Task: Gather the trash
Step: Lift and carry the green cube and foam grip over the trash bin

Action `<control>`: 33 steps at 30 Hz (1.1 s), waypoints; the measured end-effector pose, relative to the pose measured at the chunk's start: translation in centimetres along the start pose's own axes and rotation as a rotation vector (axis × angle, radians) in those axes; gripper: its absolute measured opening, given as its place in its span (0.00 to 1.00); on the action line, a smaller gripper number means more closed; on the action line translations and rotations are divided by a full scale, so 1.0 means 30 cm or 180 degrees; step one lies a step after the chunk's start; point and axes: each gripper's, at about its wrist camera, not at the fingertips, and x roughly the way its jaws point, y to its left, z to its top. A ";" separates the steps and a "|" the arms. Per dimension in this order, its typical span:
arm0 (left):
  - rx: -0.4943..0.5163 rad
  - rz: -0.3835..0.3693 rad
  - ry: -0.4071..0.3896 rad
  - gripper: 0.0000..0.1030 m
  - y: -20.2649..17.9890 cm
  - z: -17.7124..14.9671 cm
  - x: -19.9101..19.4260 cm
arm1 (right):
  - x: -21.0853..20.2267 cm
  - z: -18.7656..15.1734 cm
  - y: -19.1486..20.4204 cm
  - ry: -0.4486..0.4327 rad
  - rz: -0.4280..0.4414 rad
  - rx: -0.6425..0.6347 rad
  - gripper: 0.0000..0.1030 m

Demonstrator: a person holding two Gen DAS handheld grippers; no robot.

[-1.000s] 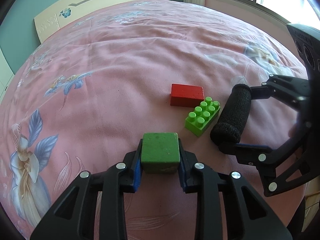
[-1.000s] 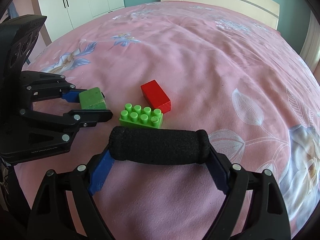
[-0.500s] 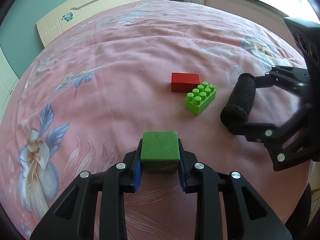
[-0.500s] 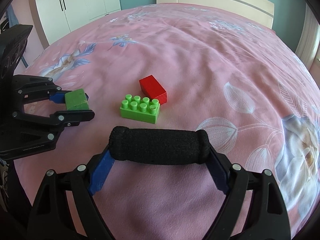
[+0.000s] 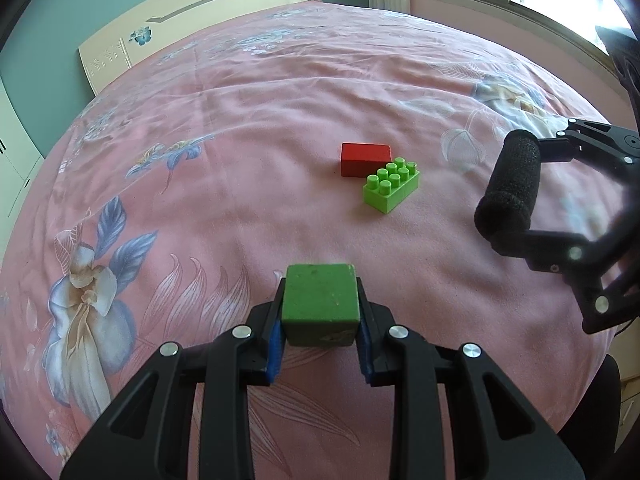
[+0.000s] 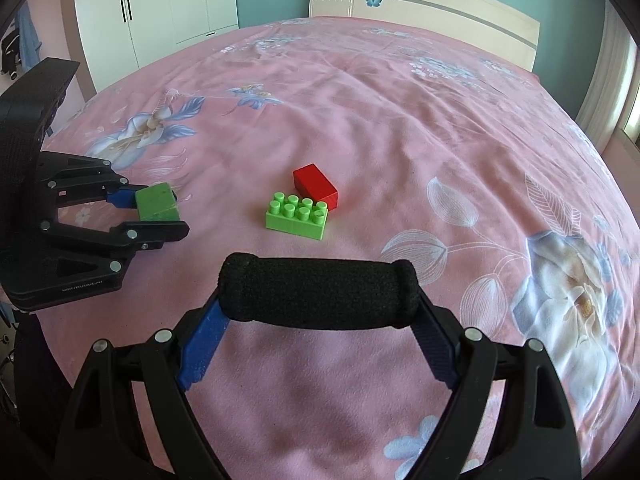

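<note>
**Both grippers lifted off the bed, each holding an item**

Against the earlier frames, we see both grippers further back and higher over the pink bed [image 5: 280, 120]; the two bricks left on it look smaller and further away in both views, and they have not shifted on the cover. The two grips look unchanged.

We see no bin, bag or other container in either view, so nothing is inside anything.

Largest to smallest: the bed with its flowered cover fills both views. The right gripper [image 6: 318, 300] pinches a black foam roller [image 6: 316, 296] end to end between its blue pads, held crosswise above the cover. The left gripper [image 5: 320, 308] is pressed tight on a green block [image 5: 320, 300], also clear of the cover. On the bed beyond, a green studded brick [image 5: 390, 190] lies right beside a red brick [image 5: 364, 158], apparently touching at one corner, well apart from both grippers.
</note>
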 end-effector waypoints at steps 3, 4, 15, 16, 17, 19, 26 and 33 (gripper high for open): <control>0.0000 0.0008 -0.0019 0.31 -0.001 -0.012 -0.024 | -0.035 -0.014 0.023 -0.0006 0.0003 -0.0029 0.82; 0.0001 0.0006 -0.0022 0.31 -0.002 -0.017 -0.032 | -0.048 -0.018 0.029 -0.0013 -0.0019 -0.0036 0.82; 0.0020 0.0057 -0.0116 0.31 -0.023 -0.073 -0.165 | -0.219 -0.061 0.087 -0.0137 -0.0062 -0.0076 0.82; 0.0022 0.0057 -0.0130 0.31 -0.023 -0.080 -0.180 | -0.237 -0.066 0.095 -0.0154 -0.0073 -0.0093 0.82; 0.0023 0.0063 -0.0138 0.31 -0.024 -0.086 -0.194 | -0.253 -0.069 0.102 -0.0166 -0.0088 -0.0099 0.82; 0.0022 0.0076 -0.0158 0.31 -0.027 -0.101 -0.221 | -0.285 -0.081 0.118 -0.0186 -0.0077 -0.0112 0.81; 0.0016 0.0122 -0.0197 0.31 -0.040 -0.175 -0.321 | -0.396 -0.123 0.178 -0.0259 -0.0106 -0.0161 0.82; 0.0022 0.0139 -0.0228 0.31 -0.066 -0.271 -0.417 | -0.486 -0.182 0.247 -0.0312 -0.0100 -0.0195 0.82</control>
